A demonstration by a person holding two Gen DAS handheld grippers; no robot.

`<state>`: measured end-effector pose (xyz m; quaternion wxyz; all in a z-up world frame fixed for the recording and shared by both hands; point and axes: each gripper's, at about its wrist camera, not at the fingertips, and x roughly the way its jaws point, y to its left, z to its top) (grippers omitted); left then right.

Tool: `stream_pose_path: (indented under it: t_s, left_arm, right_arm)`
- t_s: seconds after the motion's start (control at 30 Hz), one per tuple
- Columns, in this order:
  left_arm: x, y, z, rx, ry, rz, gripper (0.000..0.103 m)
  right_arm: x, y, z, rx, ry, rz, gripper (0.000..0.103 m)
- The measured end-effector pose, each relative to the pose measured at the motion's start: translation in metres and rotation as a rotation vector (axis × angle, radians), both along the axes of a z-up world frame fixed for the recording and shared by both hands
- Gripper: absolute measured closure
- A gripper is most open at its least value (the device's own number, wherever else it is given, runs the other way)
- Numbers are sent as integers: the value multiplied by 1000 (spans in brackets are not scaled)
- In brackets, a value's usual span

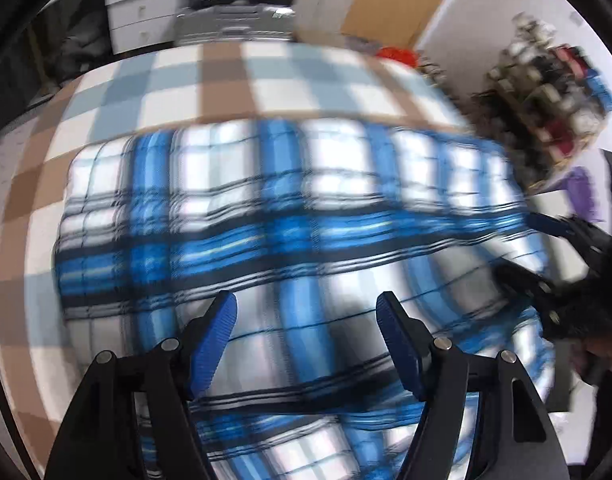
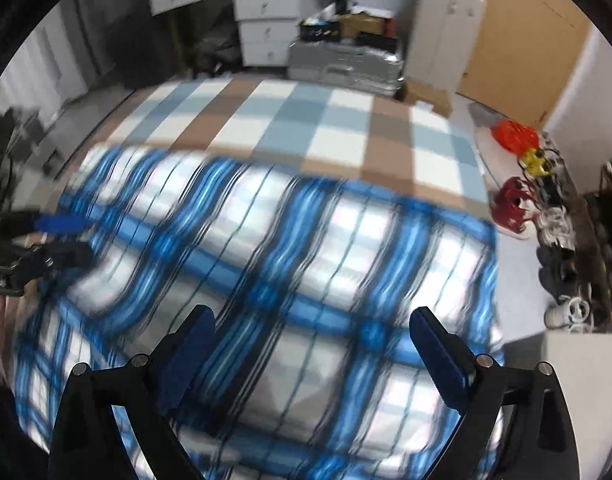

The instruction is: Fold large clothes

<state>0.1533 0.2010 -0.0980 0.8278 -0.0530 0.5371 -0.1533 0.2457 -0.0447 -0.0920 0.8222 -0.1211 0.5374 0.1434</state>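
Blue ribbed pads (image 1: 213,344) of the left gripper (image 1: 306,320) stand apart with nothing pinched between them; the plaid cloth shows through the gap below them. Both of the right gripper (image 2: 312,332)'s fingers (image 2: 440,360) are likewise spread and released, hanging over the same cloth with no fabric caught in them.

Under and ahead of both pairs of fingers lies the blue-and-white plaid garment (image 1: 289,208), spread flat over a checked bedcover (image 1: 221,76) of brown, pale blue and white squares. Motion blur smears it, so its seams and edges are hard to read. Beyond the fingertips, its far edge runs across the bedcover, which stays bare past that.

To the right of the left fingers, the right gripper shows at the garment's edge; to the left of the right fingers, the left gripper (image 2: 61,236) shows the same way.

Farther out past the bed stand white drawers (image 2: 265,20); on the floor right of the right fingers lie shoes (image 2: 514,200).
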Motion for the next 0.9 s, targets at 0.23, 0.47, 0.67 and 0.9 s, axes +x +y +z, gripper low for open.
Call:
stream_pose_path:
  t_s: [0.23, 0.47, 0.67, 0.9]
  left_arm:
    - [2, 8, -24, 13, 8, 35, 35]
    - [-19, 1, 9, -55, -42, 24, 35]
    - [-37, -22, -9, -19, 2, -58, 35]
    - [-57, -16, -1, 53, -29, -32, 35]
  right_arm:
    - [-13, -21, -57, -12, 20, -27, 0]
    - [-33, -20, -27, 36, -84, -39, 1]
    - [-61, -14, -19, 145, -82, -54, 0]
    - [-82, -17, -47, 52, -57, -175, 0]
